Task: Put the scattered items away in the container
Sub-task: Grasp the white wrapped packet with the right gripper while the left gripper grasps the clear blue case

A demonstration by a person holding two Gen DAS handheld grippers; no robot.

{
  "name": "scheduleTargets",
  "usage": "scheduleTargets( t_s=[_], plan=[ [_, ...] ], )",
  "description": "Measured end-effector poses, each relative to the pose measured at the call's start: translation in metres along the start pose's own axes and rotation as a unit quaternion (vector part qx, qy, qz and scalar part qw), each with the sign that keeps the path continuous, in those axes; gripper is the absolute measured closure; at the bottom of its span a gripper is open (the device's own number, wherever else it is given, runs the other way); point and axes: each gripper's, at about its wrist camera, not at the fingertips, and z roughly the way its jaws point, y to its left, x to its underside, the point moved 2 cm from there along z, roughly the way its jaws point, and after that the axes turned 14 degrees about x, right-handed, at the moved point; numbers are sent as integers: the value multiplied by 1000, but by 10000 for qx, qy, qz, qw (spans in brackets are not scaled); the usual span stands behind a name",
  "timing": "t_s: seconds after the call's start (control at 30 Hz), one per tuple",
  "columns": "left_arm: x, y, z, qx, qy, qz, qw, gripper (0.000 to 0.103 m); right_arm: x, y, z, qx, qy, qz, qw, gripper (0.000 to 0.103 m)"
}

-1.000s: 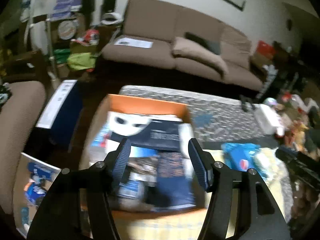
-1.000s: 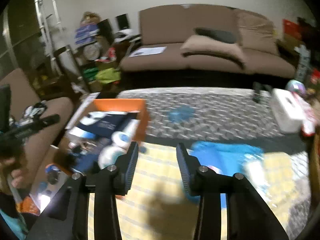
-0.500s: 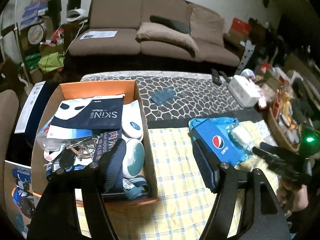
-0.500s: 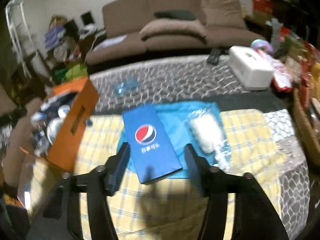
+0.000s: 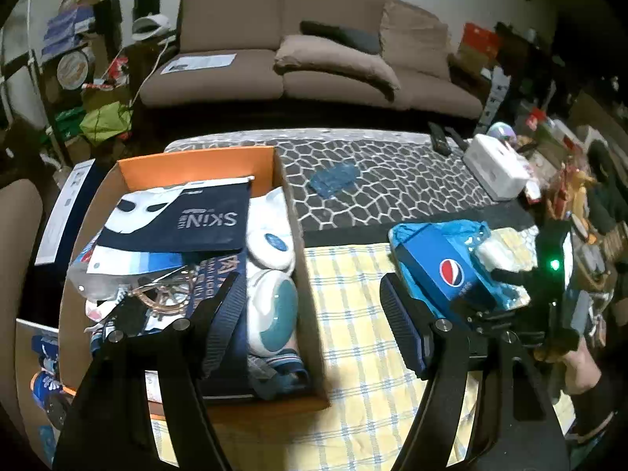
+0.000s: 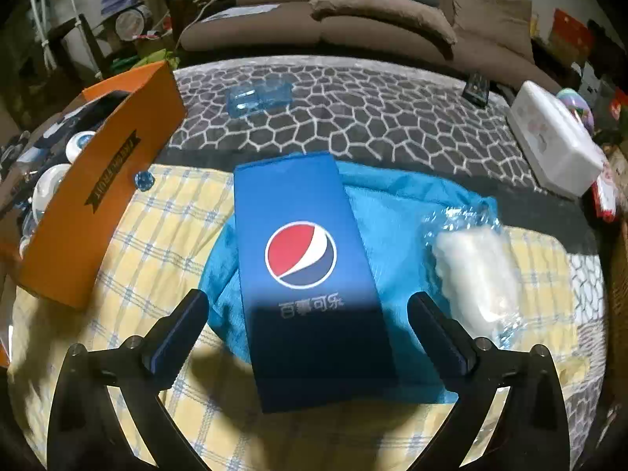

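Note:
An orange cardboard box point(image 5: 196, 161) on the left holds several items, a dark "SKIN" pouch on top; its side shows in the right wrist view point(image 6: 102, 180). A blue Pepsi box point(image 6: 310, 274) lies on a blue cloth point(image 6: 396, 216) on the yellow checked cover; it also shows in the left wrist view point(image 5: 443, 271). A clear bag of white pads point(image 6: 475, 271) lies right of it. My right gripper point(image 6: 308, 329) is open, its fingers on either side of the Pepsi box's near end. My left gripper point(image 5: 314, 306) is open and empty over the box's right wall.
A small blue bead point(image 6: 143, 180) lies beside the orange box. A clear blue plastic piece point(image 6: 259, 96) lies on the grey patterned cover. A white tissue box point(image 6: 553, 145) and a remote point(image 6: 477, 88) sit at the right. A brown sofa point(image 5: 314, 62) is behind.
My right gripper has swung from the orange box to the Pepsi box, closed in on it and opened wider. My left gripper pulled back and right from over the box.

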Motion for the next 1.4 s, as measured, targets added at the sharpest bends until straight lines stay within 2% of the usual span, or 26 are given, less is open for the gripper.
scheduleTargets(
  t_s=[0.13, 0.27, 0.37, 0.47, 0.57, 0.67, 0.73, 0.8, 0.83, 0.87, 0.9, 0.93, 0.97, 1.0, 1.1, 1.17, 1.23, 1.3, 1.33, 1.37, 1.4],
  plan=[
    [-3, 10, -2, 130, -31, -255, 9996, 35, 2, 3, 1, 307, -56, -241, 9992, 1],
    [-1, 13, -1, 100, 21, -375, 9992, 35, -2, -2, -3, 303, -93, -81, 9995, 1],
    [-3, 19, -2, 58, 9, -449, 9990, 35, -17, -13, -25, 135, -377, -41, 9992, 1],
    [-5, 23, -3, 63, -23, -465, 9989, 35, -29, -46, -42, 631, -551, 285, 9961, 1],
    [-6, 23, -1, 111, -7, -462, 9989, 35, -25, -86, -33, 782, -320, 763, 9935, 1],
    [-6, 20, 1, 153, 23, -403, 9991, 35, -11, -114, -3, 897, 222, 1140, 9892, 1],
    [-8, 16, 1, 161, 57, -339, 9993, 34, -1, -119, 13, 646, 423, 1262, 9890, 2],
    [-15, 13, 3, 273, 48, -291, 9992, 30, 3, -115, 26, 413, 583, 1250, 9896, 8],
    [-21, 12, 4, 373, -7, -330, 9988, 24, 4, -113, 28, 417, 639, 1187, 9900, 19],
    [-31, 9, 9, 485, -51, -408, 9980, 17, 4, -111, 31, 503, 720, 1086, 9902, 42],
    [-40, 5, 16, 557, -46, -488, 9972, 16, 6, -109, 33, 564, 789, 1016, 9901, 56],
    [-52, -2, 26, 646, -16, -561, 9963, 14, 7, -110, 32, 533, 813, 1037, 9898, 60],
    [-64, -11, 39, 674, 7, -603, 9959, 8, 9, -111, 30, 439, 780, 1143, 9894, 65],
    [-76, -20, 54, 633, 27, -586, 9963, 2, 10, -115, 27, 344, 768, 1273, 9883, 66],
    [-111, -44, 118, 361, 212, -467, 9980, 0, 8, -130, 14, 217, 718, 1677, 9830, 67],
    [-126, -44, 171, -178, 397, -687, 9967, 0, 5, -138, 5, 87, 624, 1839, 9809, 67],
    [-131, -38, 212, -493, 548, -999, 9923, 0, 4, -143, -1, 58, 577, 1894, 9802, 67],
    [-131, -21, 251, -929, 751, -1565, 9804, 0, 5, -147, -5, 115, 543, 1898, 9803, 67],
    [-128, -12, 260, -1080, 767, -1835, 9741, 0, 5, -148, -5, 146, 549, 1888, 9804, 67],
    [-123, 1, 274, -1265, 732, -2260, 9631, 0, 6, -148, -5, 178, 562, 1863, 9807, 67],
    [-117, 7, 279, -1351, 691, -2461, 9573, 1, 6, -148, -4, 182, 582, 1830, 9812, 67]
  ],
)
